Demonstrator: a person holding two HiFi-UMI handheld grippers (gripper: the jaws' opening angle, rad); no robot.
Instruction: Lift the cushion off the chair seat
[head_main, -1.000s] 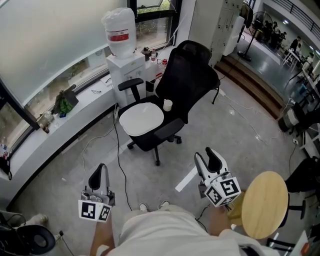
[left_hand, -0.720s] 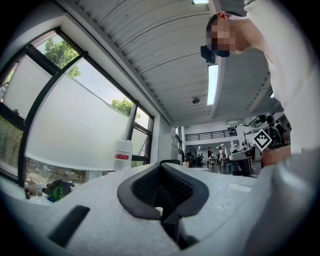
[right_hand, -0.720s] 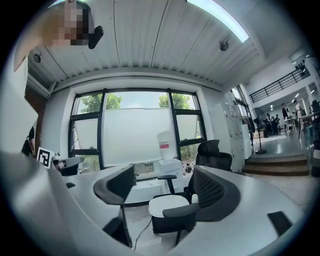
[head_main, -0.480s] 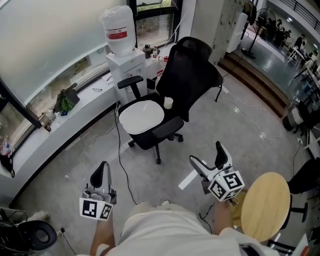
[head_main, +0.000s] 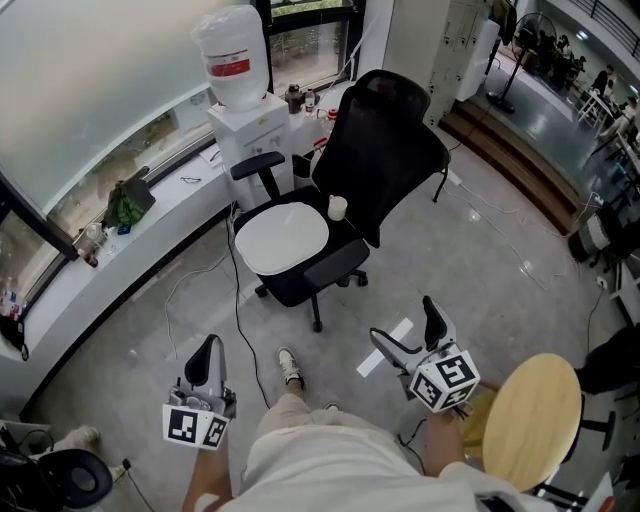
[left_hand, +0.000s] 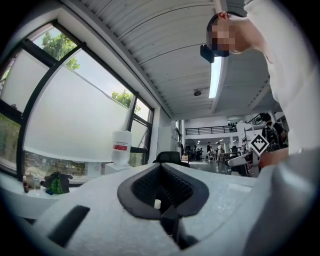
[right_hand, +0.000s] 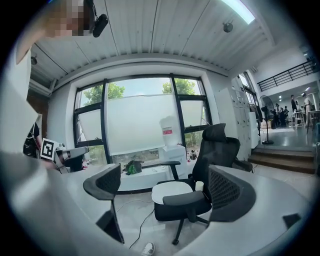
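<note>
A round white cushion (head_main: 281, 238) lies on the seat of a black office chair (head_main: 385, 150), ahead of me on the grey floor. A small white cup (head_main: 337, 208) stands on the seat behind it. Both grippers hang well short of the chair. My left gripper (head_main: 205, 362) is shut and empty; in the left gripper view its pads (left_hand: 161, 187) meet. My right gripper (head_main: 408, 332) is open, its jaws have just been opening, and nothing is between them. In the right gripper view the cushion (right_hand: 170, 191) and chair (right_hand: 215, 150) show far off between the spread fingers (right_hand: 107, 182).
A water dispenser (head_main: 245, 125) with a bottle stands left of the chair by a window ledge (head_main: 110, 250). A black cable (head_main: 240, 320) runs over the floor. A round wooden stool (head_main: 530, 408) is at my right. My shoe (head_main: 287, 365) is stepping forward.
The right gripper's jaws have spread from nearly together to wide apart. Both grippers sank a little in the head view. One foot has stepped forward towards the chair.
</note>
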